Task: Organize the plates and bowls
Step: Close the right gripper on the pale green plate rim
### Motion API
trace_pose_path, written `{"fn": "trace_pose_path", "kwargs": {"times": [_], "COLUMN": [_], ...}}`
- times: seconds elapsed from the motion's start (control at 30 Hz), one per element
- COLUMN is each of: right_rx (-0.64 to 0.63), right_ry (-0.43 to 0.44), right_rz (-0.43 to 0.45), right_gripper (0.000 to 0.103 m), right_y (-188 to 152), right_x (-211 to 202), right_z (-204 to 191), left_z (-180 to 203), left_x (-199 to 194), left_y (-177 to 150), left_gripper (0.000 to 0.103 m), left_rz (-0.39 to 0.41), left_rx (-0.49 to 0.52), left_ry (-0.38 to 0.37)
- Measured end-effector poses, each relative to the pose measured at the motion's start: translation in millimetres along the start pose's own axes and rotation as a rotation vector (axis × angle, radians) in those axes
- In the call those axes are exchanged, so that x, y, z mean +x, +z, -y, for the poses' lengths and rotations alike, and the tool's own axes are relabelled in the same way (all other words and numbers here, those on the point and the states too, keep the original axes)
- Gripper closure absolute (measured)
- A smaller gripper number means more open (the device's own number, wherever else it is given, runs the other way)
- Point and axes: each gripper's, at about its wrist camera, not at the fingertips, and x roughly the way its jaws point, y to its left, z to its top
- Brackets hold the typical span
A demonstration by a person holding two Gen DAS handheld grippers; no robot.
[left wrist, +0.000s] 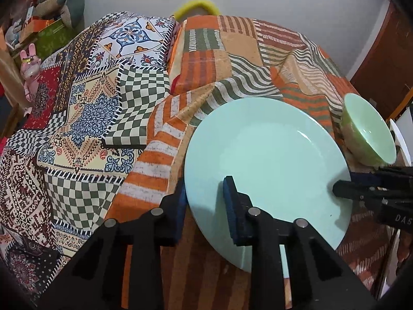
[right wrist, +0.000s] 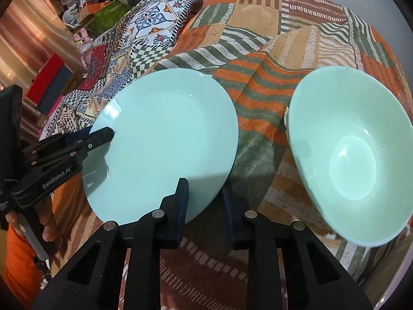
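plate: pale green plate [left wrist: 265,160], lying on the patchwork bedspread [left wrist: 196,82], held at two places on its rim
left gripper: left gripper [left wrist: 206,201] clenched on the plate's near-left edge, one finger above the rim, one below
right gripper: right gripper [right wrist: 206,201] clamped on the plate's near-right edge (rim sits between the blue pads, one pad [right wrist: 183,201] on top of the plate)
cross view: in the left wrist view the right gripper's fingers come in from the right onto the plate's rim
bowl: matching green bowl [right wrist: 353,157], beside the plate on its right, apart from it, tilted with its opening toward the cameras
gap: a strip of striped cloth shows between plate and bowl
open room: wide stretch of bare bedspread beyond and left of the plate; cloth is rumpled into folds there
bed edge: bowl sits near the right edge of the bed in the left wrist view
hand: a hand [right wrist: 46,222] and orange sleeve show behind the left gripper
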Motion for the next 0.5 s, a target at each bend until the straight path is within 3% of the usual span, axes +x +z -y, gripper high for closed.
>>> {"fn": "trace_pose_path", "kwargs": {"times": [0.5], "right_rx": [0.012], "right_ry": [0.026], "right_rz": [0.110], "right_gripper": [0.080], "right_y": [-27], "right_x": [-61], "right_z": [-4], "left_z": [32], "left_x": [-77], "left_y": [-25], "left_gripper": [0.075], "left_rz": [0.084], "left_rx": [0.016], "left_ry": [-0.039]}}
